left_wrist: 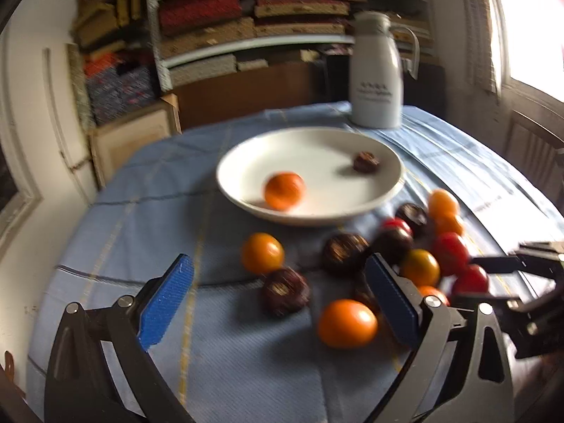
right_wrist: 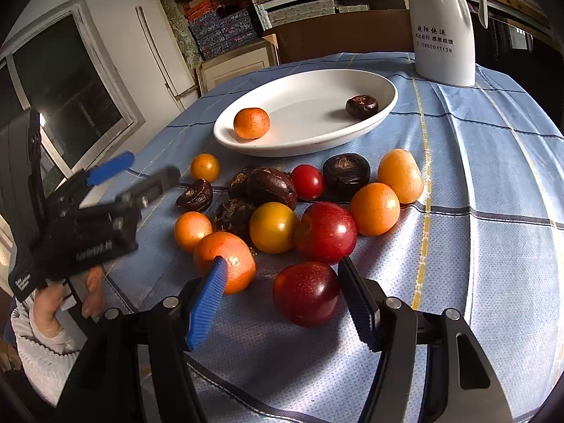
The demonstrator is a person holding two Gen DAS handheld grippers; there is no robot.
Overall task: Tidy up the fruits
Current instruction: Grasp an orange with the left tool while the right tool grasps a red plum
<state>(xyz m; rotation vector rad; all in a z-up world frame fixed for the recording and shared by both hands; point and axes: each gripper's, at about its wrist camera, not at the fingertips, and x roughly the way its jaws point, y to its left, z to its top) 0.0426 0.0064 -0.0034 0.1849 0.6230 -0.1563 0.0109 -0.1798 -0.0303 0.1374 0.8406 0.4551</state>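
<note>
Worktop (right_wrist: 493,246): round, covered with a light blue cloth (right_wrist: 511,162) crossed by dark blue and yellow lines.

White plate (right_wrist: 306,141): oval, shallow, toward the far edge of the worktop. Holds one small orange (right_wrist: 251,123) at its left end and one dark brown water chestnut (right_wrist: 361,105) at its right end, well apart.

White jug (right_wrist: 442,28): upright at the far edge, behind the plate's right end; handle to the right, printed characters on its front.

Loose fruit (right_wrist: 273,227): a cluster on the cloth between the plate and the near edge. Red plums, orange and yellow round fruits, a small red tomato, several dark brown water chestnuts, many touching.

Right tool (right_wrist: 285,278): over the near edge, jaws part open around a dark red plum (right_wrist: 306,293). The right pad lies at the plum's side; the left pad stands clear of it, in front of a large orange (right_wrist: 225,257). No grip shows.

Left tool (left_wrist: 278,303): jaws wide and empty, blue pads (left_wrist: 165,303) above the left part of the cluster; picture blurred. Seen from the right wrist it hovers at the left edge, gripped by a hand (right_wrist: 60,303) in a white knitted sleeve.

Room: metal shelving (left_wrist: 246,17) stacked with flat boxes and patterned fabrics behind the worktop; bright window (left_wrist: 528,24) at right; white wall and dark-paned window (right_wrist: 67,95) at left.
</note>
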